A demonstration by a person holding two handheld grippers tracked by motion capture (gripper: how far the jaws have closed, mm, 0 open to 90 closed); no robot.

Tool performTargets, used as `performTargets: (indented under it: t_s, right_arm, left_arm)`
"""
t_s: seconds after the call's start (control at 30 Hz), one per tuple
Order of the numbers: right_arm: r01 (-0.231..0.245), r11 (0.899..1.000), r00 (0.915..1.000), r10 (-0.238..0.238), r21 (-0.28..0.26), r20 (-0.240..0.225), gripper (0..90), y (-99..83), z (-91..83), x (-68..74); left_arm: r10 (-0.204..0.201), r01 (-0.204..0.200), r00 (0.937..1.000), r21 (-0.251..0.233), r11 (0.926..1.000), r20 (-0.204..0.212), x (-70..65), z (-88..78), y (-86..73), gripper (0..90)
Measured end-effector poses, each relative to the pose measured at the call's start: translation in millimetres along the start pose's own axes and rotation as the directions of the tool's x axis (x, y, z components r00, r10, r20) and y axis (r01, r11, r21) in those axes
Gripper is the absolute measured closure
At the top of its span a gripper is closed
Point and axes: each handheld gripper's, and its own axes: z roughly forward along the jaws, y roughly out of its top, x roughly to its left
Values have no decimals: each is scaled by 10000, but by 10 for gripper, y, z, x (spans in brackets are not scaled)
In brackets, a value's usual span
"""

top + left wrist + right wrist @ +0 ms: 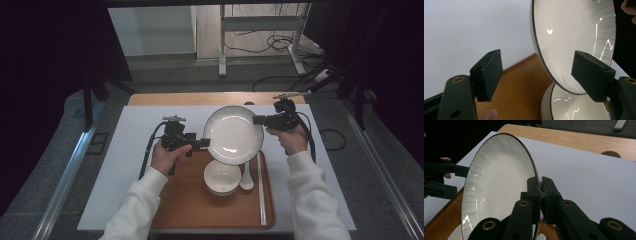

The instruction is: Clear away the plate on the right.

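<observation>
2 grippers on 1 plate (233, 134). Landmark is the wooden tray (185, 205).

Plate is lifted clear of the tray, tilted, hanging over the tray's far end, directly above the small bowl (222, 176).

Right gripper (540, 185): jaws narrow, clamped on the plate's rim, 1 pad on each face. It carries the plate from the side away from the tray's left edge.

Left gripper (536, 72): jaws wide, no earlier frame needed to see a gap; the plate's rim sits between them, but neither pad presses on it. Near pad stands apart from the underside; far pad is in front of the inner face, contact not clear. It sits at the tray's far-left corner.

Bowl is on the tray, near centre. Spoon (246, 176) lies just right of the bowl; chopsticks (260, 187) run along the tray's right edge. Tray rests on a white mat (125, 170).
</observation>
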Motion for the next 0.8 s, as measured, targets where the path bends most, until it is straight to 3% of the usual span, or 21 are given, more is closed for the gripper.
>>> performTargets:
  t_s: [0.23,0.43,0.53,0.63,0.7,0.8]
  right_arm:
    - [130,9999,9995,-131,-19,-275,868,32,116,102]
    - [272,9996,9977,-273,-23,-620,868,54,253,210]
    - [279,9996,9967,-281,-44,-761,868,61,294,243]
    - [291,9996,9962,-293,-35,-820,867,66,308,256]
    - [286,9996,9957,-286,-15,-886,867,65,317,258]
    - [291,9996,9957,-293,-38,-875,867,61,321,259]
  left_arm:
    - [-342,342,9979,24,9994,558,74,49,11,315]
    - [-648,636,9926,141,9979,1026,149,45,8,429]
    - [-760,751,9922,128,9971,990,181,37,-3,489]
    - [-1115,1112,9859,97,9938,1245,227,43,-14,538]
    - [-1133,1134,9868,58,9935,1153,240,54,-19,583]
    - [-1393,1395,9809,83,9902,1358,272,56,-19,605]
